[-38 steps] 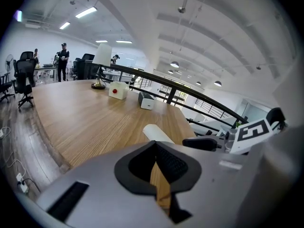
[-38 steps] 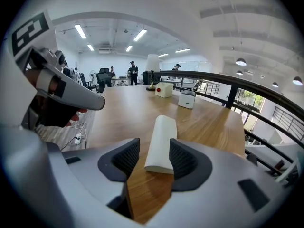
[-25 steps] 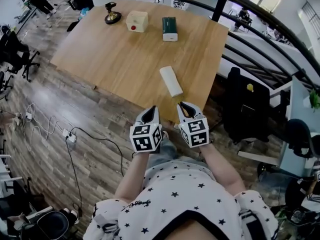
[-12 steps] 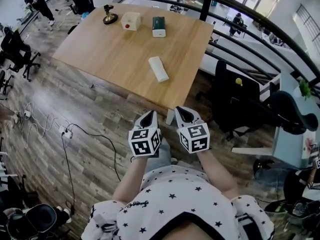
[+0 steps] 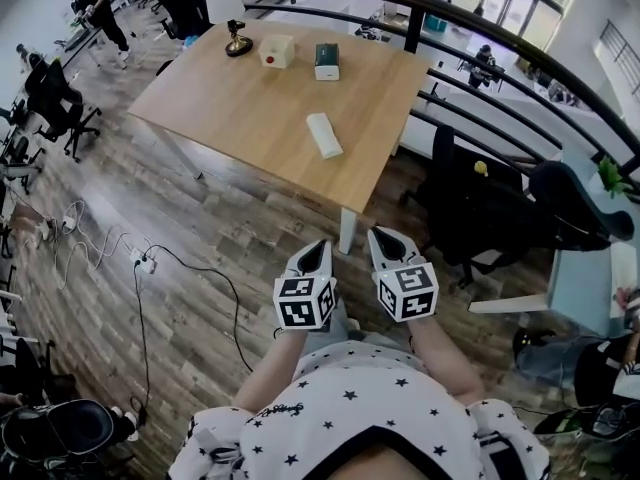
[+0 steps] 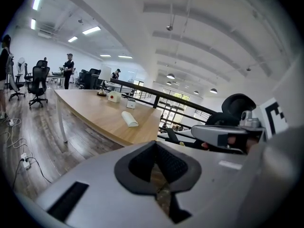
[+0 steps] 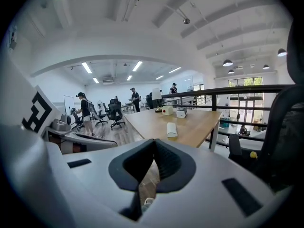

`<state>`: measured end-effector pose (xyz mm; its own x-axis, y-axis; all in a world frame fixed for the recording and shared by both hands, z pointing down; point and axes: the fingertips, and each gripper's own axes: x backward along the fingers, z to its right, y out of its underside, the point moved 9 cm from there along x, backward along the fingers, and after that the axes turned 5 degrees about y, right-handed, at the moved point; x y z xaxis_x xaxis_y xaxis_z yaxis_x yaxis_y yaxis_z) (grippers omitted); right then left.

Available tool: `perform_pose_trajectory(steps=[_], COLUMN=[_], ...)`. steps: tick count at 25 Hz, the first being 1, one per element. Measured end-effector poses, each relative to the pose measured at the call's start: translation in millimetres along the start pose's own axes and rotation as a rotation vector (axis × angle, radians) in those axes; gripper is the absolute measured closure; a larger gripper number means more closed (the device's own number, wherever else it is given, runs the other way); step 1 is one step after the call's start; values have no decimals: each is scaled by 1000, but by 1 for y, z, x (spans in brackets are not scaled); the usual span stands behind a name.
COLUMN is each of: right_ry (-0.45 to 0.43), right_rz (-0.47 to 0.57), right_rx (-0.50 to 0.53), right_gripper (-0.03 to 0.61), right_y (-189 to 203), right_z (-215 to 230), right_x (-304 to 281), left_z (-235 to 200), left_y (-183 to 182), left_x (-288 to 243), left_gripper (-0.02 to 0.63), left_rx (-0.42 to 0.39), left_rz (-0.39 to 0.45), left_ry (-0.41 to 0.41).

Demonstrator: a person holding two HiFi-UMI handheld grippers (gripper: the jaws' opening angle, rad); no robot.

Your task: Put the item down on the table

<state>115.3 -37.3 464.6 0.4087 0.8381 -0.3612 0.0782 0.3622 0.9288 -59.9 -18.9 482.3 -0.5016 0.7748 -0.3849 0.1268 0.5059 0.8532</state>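
Observation:
The item, a white oblong block [image 5: 323, 135], lies flat on the wooden table [image 5: 250, 98] near its right end, with nothing touching it. It also shows in the left gripper view [image 6: 129, 119] and the right gripper view [image 7: 172, 129]. My left gripper [image 5: 317, 255] and right gripper [image 5: 387, 243] hang side by side over the wood floor, well short of the table's near edge. Both point toward the table. Each has its jaws shut with nothing between them, as the left gripper [image 6: 156, 170] and right gripper [image 7: 153, 163] show in their own views.
At the table's far end stand a cream box with a red button [image 5: 277, 50], a green and white box [image 5: 326, 61] and a small dark stand [image 5: 238, 40]. Black office chairs [image 5: 480, 208] and a curved black railing [image 5: 480, 28] are to the right. Cables and a power strip [image 5: 145, 263] lie on the floor at left.
The table and the white block have receded in the head view. Both grippers, once at the table's near edge, are now well back over the floor. The block has stayed where it lay.

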Motion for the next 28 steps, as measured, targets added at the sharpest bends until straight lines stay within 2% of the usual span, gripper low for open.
perform_pose_trajectory(steps=[8,28], right_ry=[-2,-24], right_rz=[44,83], right_rx=[-30,-43], right_gripper=[583,584], right_y=[6,2], right_z=[-4,-7], right_x=[29,37], left_z=[16,20], left_y=[13,7], left_x=[24,25], left_gripper=[603,603], left_rx=[-10,-35], left_rz=[27,25], left_ry=[0,-6])
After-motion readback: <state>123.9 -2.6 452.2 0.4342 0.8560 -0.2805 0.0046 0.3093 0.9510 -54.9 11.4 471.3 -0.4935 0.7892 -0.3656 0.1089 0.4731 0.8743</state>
